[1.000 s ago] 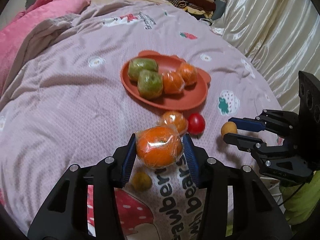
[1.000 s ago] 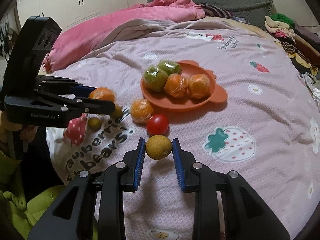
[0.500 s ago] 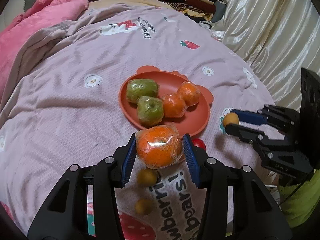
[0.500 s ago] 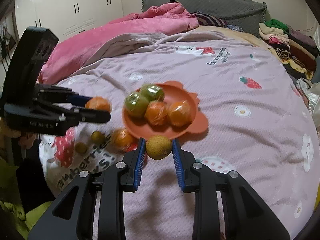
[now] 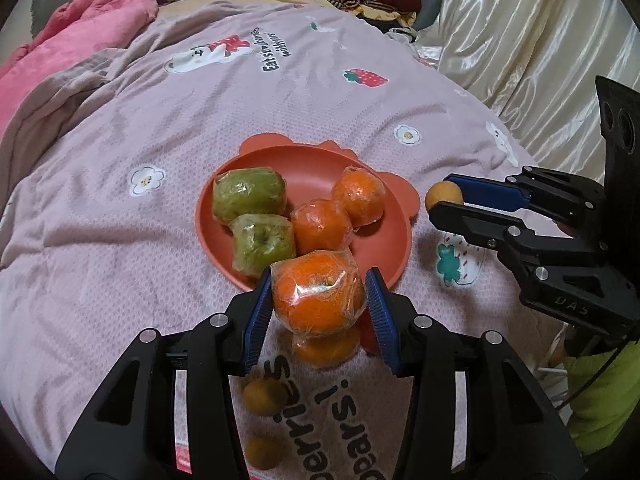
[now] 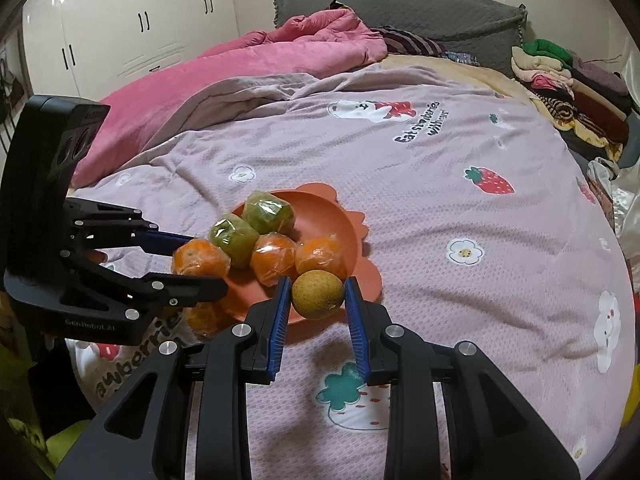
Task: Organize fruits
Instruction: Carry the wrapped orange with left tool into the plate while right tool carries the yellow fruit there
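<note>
My left gripper is shut on a plastic-wrapped orange, held above the near rim of the orange plate. The plate holds two wrapped green fruits and two wrapped oranges. My right gripper is shut on a small yellow-brown round fruit, held just off the plate's near edge; it shows at the right in the left wrist view. Another wrapped orange and two small brown fruits lie on the bedspread under my left gripper.
The plate sits on a pink printed bedspread. A pink quilt is bunched at the far left, folded clothes are stacked at the far right, and cream curtains hang beside the bed.
Both grippers have moved forward toward the plate with their fruits held. The plate now lies directly ahead of each, and the loose fruits have dropped behind and beneath the left gripper.
</note>
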`<action>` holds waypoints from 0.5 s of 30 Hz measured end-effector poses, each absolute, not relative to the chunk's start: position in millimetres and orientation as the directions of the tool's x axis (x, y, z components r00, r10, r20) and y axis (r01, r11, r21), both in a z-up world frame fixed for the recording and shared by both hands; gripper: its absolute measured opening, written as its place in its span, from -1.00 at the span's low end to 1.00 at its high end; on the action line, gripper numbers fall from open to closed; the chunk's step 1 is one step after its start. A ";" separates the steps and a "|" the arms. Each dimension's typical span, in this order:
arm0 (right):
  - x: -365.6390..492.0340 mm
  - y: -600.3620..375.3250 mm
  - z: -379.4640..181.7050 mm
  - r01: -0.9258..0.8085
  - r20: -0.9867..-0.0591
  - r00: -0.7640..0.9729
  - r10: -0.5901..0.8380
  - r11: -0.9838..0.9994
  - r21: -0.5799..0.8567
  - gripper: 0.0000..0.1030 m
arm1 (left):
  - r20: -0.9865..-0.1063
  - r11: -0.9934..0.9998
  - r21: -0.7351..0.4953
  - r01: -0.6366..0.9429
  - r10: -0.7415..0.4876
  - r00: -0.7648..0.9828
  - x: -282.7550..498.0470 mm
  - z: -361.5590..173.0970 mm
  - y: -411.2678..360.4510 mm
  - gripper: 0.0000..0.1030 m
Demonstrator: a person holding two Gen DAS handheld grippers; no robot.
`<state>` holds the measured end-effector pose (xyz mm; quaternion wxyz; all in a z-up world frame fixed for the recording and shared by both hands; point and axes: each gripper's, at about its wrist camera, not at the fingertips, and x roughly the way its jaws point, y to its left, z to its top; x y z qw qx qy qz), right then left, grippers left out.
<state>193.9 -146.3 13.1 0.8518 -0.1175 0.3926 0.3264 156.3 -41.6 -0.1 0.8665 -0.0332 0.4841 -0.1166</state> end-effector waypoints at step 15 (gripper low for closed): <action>221.9 -143.9 2.4 -0.640 -0.766 0.453 0.457 0.764 0.077 -0.48 | -0.838 0.972 -0.162 0.170 -0.226 0.497 167.9 -5.7 -45.0 -0.27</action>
